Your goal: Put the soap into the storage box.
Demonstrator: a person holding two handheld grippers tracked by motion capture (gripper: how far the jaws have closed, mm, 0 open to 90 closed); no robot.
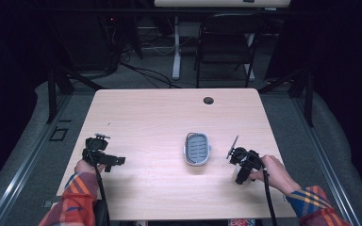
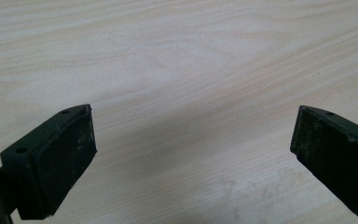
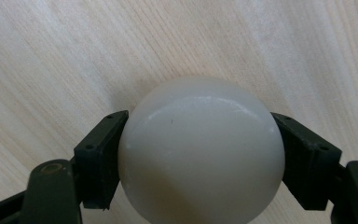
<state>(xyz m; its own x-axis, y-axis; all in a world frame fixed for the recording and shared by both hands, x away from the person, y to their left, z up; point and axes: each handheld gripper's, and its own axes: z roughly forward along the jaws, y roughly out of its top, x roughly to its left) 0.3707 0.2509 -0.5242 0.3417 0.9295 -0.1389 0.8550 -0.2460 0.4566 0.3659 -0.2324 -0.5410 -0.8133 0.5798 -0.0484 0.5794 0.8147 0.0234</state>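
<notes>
Right gripper (image 3: 200, 158) low over bench (image 1: 160, 113), jaws pinching white ball (image 3: 200, 154); left gripper (image 2: 191, 154) jaws spread.

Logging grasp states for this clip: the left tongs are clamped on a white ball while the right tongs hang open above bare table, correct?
Sides are swapped. In the right gripper view, the right tongs are shut on the white ball. In the left gripper view, the left tongs are open above the bare wooden table.
</notes>
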